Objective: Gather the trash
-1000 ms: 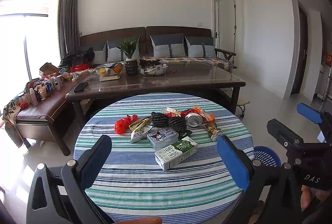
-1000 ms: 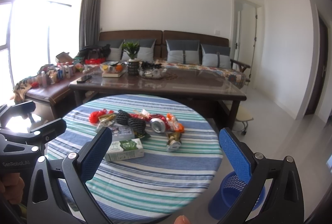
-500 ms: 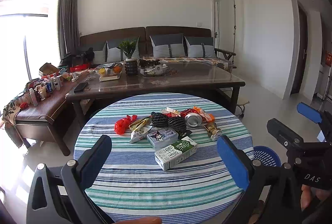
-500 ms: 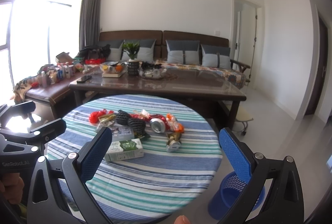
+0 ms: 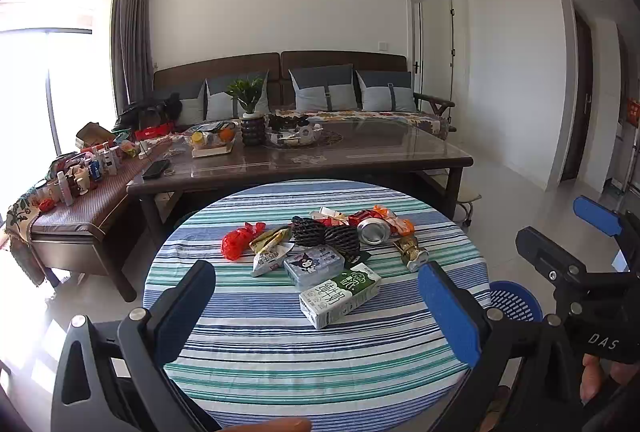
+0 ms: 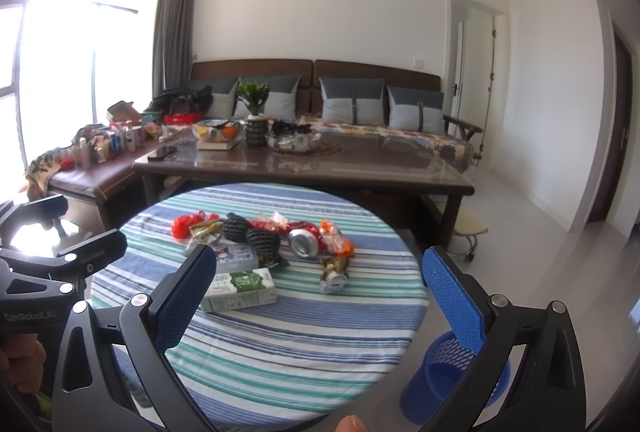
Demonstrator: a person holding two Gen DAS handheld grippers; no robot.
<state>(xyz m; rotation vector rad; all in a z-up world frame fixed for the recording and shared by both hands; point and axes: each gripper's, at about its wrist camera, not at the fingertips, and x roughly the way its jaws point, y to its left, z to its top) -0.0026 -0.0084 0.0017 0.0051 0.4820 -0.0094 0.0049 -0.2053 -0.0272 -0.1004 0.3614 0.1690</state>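
Trash lies in a row on the round striped table (image 5: 280, 352) (image 6: 280, 344): a green-white milk carton (image 5: 340, 294) (image 6: 240, 288), a tissue pack (image 5: 314, 264), a red bag (image 5: 236, 242) (image 6: 184, 226), black netting (image 5: 326, 236) (image 6: 252, 236), a crushed silver can (image 5: 374, 232) (image 6: 304, 242) and a gold wrapper (image 5: 412, 252) (image 6: 334, 272). A blue bin (image 5: 516, 302) (image 6: 452, 380) stands on the floor right of the table. My left gripper (image 5: 320, 308) and right gripper (image 6: 320, 300) hover open before the table, both empty.
Behind the round table stands a dark coffee table (image 5: 360, 156) (image 6: 320, 160) with a plant pot, fruit and a phone. A sofa (image 5: 320, 92) lines the back wall; a side bench (image 5: 72, 200) full of bottles sits left. Tiled floor lies open on the right.
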